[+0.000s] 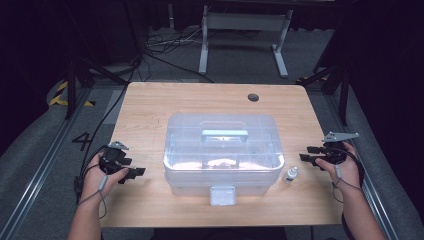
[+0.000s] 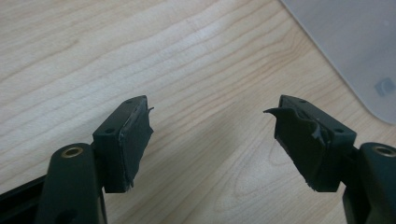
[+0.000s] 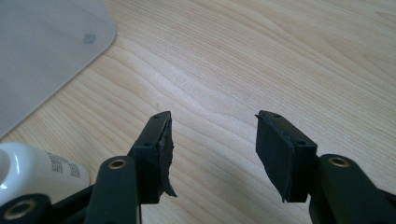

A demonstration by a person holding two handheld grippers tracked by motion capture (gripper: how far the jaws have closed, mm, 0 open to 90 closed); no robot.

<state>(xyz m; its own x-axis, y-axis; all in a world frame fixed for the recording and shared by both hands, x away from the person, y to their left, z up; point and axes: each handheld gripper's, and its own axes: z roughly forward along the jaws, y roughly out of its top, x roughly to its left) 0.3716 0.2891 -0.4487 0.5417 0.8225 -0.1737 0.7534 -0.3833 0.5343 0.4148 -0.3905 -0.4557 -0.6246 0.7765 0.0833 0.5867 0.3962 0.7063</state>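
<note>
Fingers of the left gripper (image 2: pixel 212 140) stand spread apart with nothing between them; bare wood grain shows through the gap, and the torn black padding on each finger (image 2: pixel 133 140) touches nothing. Fingers of the right gripper (image 3: pixel 212 154) are likewise released and empty, pads clear of any surface.

Just outside the right gripper's fingers, on the side nearer the box, stands a small white bottle (image 3: pixel 35 175) with printed text on its label; in the high view it sits upright on the tabletop (image 1: pixel 150 107), just beside the front right corner of the box. It lies beside the fingers, not between them, so no grasp is set up yet.

Beyond both sets of fingers, between the two grippers, sits the clear plastic storage box (image 1: pixel 222 150), lid on, carry handle lying flat on top and the front latch apparently down, though the view is too small to be sure. Its rounded corner enters each gripper view.

Judgement: both hands flank the box at matching stand-off, fingers opened in readiness. The bottle's position next to the box suggests it is meant to go inside once the latch is freed.
</note>
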